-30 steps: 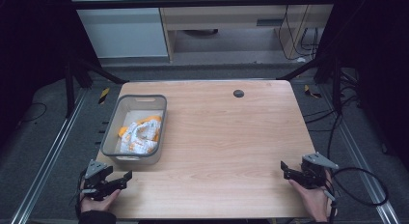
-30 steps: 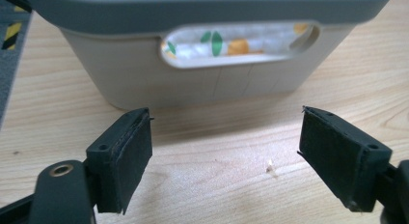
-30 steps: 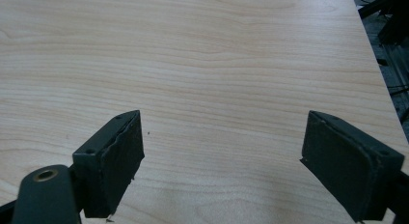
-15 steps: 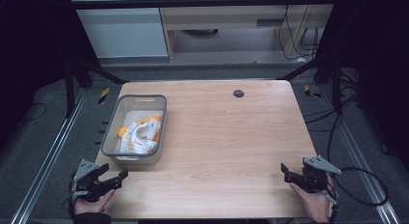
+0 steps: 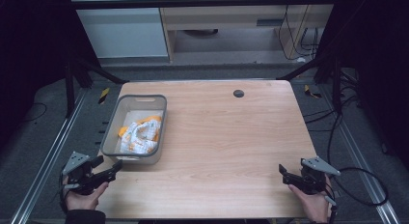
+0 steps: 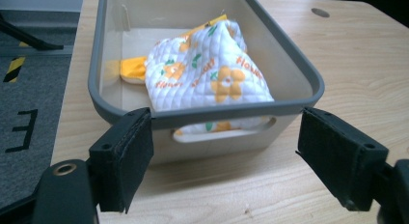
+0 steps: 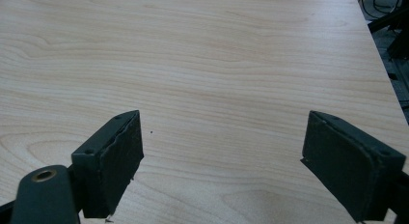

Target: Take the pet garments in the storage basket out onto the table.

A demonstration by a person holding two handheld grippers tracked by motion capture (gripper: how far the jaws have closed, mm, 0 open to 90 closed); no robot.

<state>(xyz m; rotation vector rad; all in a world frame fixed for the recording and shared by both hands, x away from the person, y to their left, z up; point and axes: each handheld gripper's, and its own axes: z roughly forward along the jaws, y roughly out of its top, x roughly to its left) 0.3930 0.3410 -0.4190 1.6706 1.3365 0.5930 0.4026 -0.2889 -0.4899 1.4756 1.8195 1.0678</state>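
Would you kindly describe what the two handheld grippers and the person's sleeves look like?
The left gripper and the right gripper are black, each topped by a grey three-cornered plate. Both have two broad, flat black jaws faced with padding; a brass-coloured ring sits at the base of one jaw in each gripper view. A black cable loops from the right gripper. A dark sleeve covers the left forearm.

In the left gripper view, the bin's (image 6: 207, 110) near wall hides the lower part of the quilted cloth (image 6: 207, 72), and the top edge cuts off its far end. The cloth's orange lettering is too blurred to read.
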